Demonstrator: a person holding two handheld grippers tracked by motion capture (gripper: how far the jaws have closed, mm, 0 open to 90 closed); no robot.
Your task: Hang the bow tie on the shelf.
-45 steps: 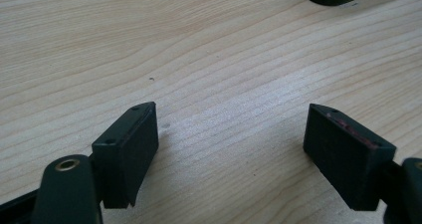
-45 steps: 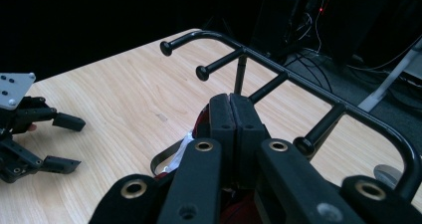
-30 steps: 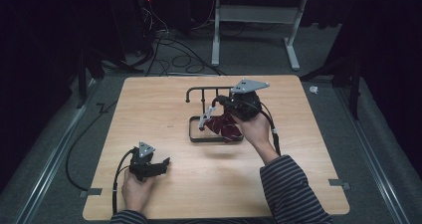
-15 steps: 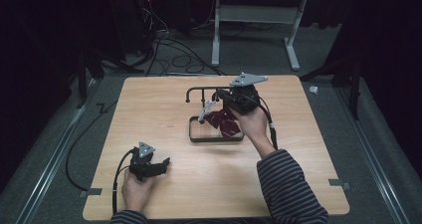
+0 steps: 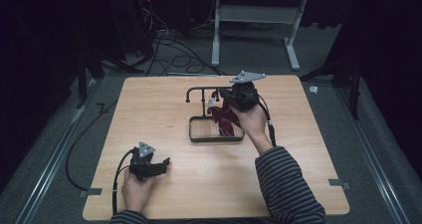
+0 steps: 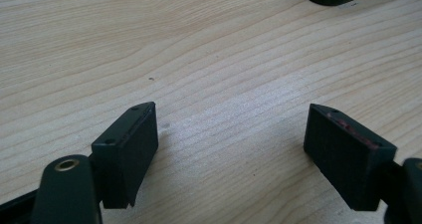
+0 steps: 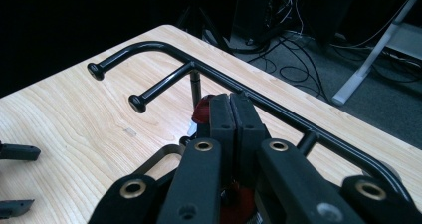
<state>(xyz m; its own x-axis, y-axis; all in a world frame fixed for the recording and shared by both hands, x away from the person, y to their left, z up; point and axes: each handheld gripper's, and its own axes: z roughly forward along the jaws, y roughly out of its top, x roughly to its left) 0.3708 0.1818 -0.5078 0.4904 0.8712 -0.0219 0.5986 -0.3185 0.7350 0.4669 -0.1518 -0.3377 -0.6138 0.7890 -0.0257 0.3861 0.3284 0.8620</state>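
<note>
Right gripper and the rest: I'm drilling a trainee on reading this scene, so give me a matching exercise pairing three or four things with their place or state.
Things:
1. right gripper
2. left gripper
3. black rack
4. dark red cloth

States:
A. jaws apart, low over bare wood
B. hangs over the rack's base frame
C. stands mid-table
D. jaws shut on the cloth

Pairs: 1-D, 2-A, 3-C, 4-B

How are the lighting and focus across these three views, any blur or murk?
High view: table evenly lit, surroundings nearly black, red cloth dim. Left gripper view: wood grain sharp, soft shadow beside the left claw. Right gripper view: rack sharp with glints, nearest claw parts slightly soft.
</note>
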